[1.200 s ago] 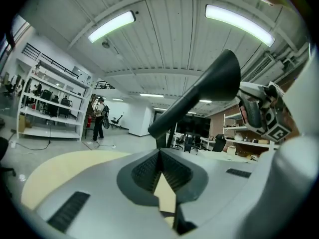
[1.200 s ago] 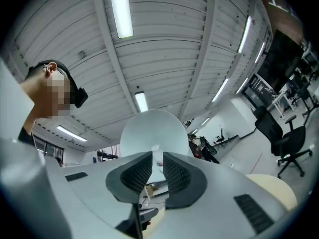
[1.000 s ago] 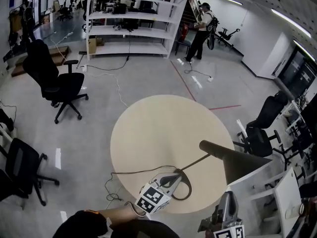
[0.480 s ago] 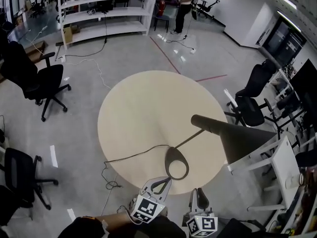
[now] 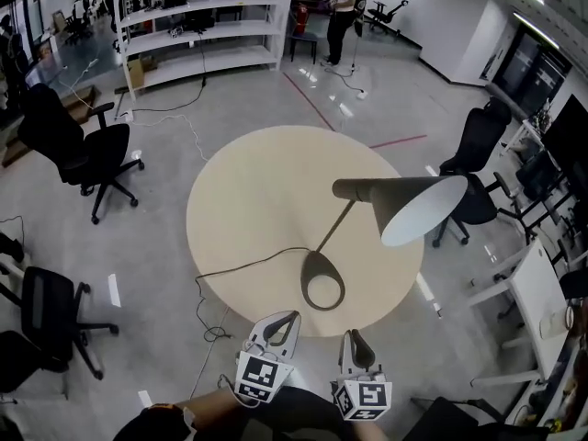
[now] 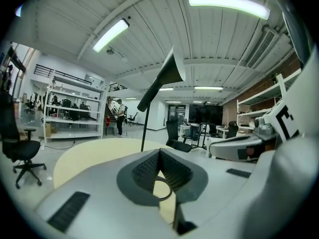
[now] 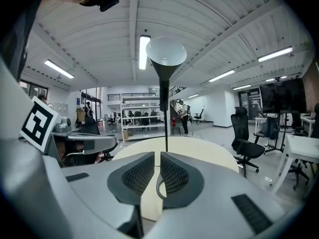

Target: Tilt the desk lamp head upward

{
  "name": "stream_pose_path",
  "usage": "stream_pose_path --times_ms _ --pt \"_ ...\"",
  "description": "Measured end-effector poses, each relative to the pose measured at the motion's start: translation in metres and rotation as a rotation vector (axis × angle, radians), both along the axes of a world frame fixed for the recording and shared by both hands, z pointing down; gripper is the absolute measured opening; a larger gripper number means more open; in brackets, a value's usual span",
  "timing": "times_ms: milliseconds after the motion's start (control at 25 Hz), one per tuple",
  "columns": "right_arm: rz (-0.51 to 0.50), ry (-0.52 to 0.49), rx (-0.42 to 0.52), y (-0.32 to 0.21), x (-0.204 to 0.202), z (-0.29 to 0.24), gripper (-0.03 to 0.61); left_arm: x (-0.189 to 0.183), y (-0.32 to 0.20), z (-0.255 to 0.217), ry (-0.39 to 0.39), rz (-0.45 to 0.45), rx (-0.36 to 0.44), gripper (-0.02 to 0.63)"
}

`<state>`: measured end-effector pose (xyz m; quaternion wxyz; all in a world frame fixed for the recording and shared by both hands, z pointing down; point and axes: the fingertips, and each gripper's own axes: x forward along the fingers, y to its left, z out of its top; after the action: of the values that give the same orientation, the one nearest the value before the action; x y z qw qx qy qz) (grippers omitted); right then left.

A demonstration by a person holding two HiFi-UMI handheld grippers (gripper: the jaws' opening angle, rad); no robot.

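Observation:
A dark desk lamp stands on the round beige table [image 5: 266, 200]. Its ring base [image 5: 323, 285] sits near the table's front edge, and a thin stem [image 5: 335, 230] leans up to the cone head [image 5: 404, 205], whose white inside faces the head view. Both grippers hover off the front edge, short of the base and touching nothing. My left gripper [image 5: 287, 320] is shut and empty; my right gripper [image 5: 353, 337] is shut too, with only a slit between its pads. The left gripper view has the head [image 6: 163, 78] up to the left, and the right gripper view has the head [image 7: 166, 54] straight above the jaws.
The lamp's cable [image 5: 243, 266] runs left across the table and drops to the floor. Black office chairs [image 5: 78, 150] [image 5: 473, 168] stand on both sides, white desks [image 5: 542, 292] at the right, a white shelf [image 5: 197, 26] and a standing person [image 5: 343, 12] far behind.
My left gripper has drawn back from the lamp base to off the table's edge. The right gripper has come up beside it. The lamp head now shows its white inside.

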<state>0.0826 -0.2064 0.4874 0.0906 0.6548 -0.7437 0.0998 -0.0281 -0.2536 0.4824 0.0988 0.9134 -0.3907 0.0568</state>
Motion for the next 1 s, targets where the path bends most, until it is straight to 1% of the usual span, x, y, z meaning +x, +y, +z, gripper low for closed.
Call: stream_pose_path --times_ms 120,200,400,560,720,800,1000 --pt "-0.049 0.008 0.004 0.034 0.022 -0.002 0.043 0.021 0.039 0.005 0.022 -0.068 -0.052 0.046" --pt "-0.086 -0.003 -0.003 0.060 0.037 0.000 0.038 0.037 0.071 0.008 0.022 -0.106 -0.077 0.046" --pt "-0.158 -0.034 -0.011 0.117 0.062 0.013 0.026 0.066 0.143 0.017 -0.012 -0.166 -0.075 0.046" --pt "-0.215 -0.039 -0.014 0.162 0.084 0.027 0.017 0.085 0.202 0.029 -0.040 -0.236 -0.081 0.046" --pt "-0.261 -0.070 -0.025 0.199 0.091 0.038 0.017 0.087 0.245 0.038 -0.087 -0.291 -0.094 0.046" --pt "-0.274 -0.079 -0.026 0.212 0.090 0.040 0.017 0.087 0.260 0.037 -0.099 -0.309 -0.084 0.046" --pt "-0.284 -0.085 -0.005 0.244 0.080 0.028 0.017 0.079 0.296 0.026 -0.090 -0.318 -0.070 0.046"
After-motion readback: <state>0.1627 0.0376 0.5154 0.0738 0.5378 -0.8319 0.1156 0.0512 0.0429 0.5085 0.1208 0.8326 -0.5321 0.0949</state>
